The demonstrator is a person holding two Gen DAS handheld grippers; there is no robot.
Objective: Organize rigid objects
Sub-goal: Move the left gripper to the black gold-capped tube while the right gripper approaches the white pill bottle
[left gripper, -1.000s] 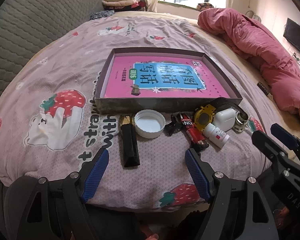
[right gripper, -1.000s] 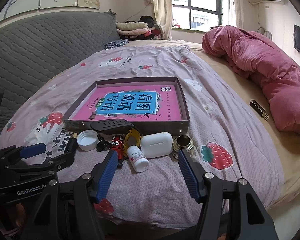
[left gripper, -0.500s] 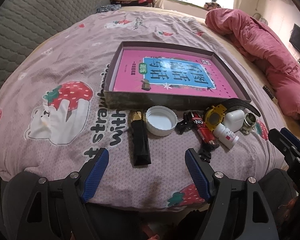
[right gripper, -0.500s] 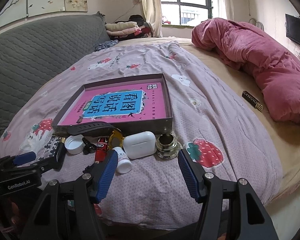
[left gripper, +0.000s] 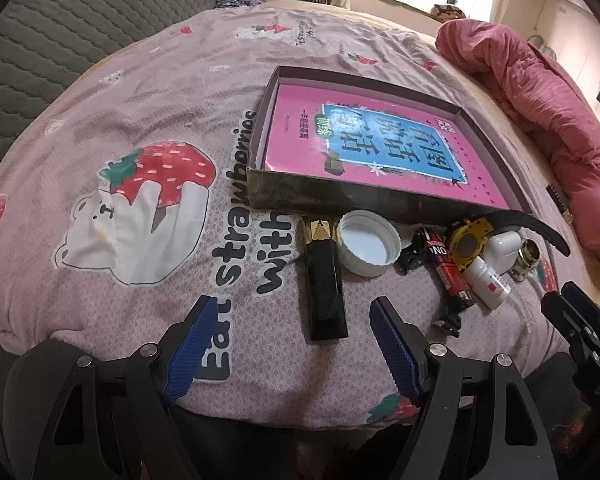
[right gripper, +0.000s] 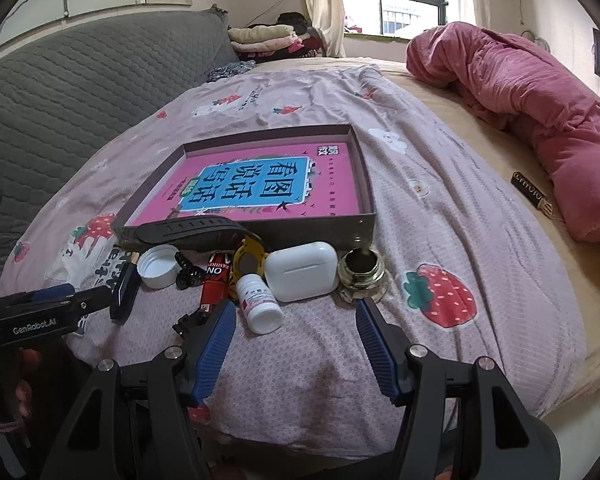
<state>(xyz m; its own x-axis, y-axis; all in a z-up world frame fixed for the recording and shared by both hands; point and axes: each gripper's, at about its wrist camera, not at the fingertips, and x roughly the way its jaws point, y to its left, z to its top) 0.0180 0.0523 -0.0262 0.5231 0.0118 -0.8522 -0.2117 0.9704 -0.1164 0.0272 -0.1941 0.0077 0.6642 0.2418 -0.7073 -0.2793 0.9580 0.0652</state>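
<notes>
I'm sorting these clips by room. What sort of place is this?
Most likely a bedroom. The items lie on a bed with a strawberry-print cover, a quilted grey headboard runs along one side, and a rumpled pink duvet sits by the window.

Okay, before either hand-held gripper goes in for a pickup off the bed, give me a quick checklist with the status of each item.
1. Left hand-held gripper open and empty: ok.
2. Right hand-held gripper open and empty: ok.
3. Black rectangular case lined up between the left fingers: ok, lying just ahead.
4. White earbud case clear to grasp: not ok, white pill bottle lies against it.
5. Box has room: cannot tell, a pink book covers its floor.
</notes>
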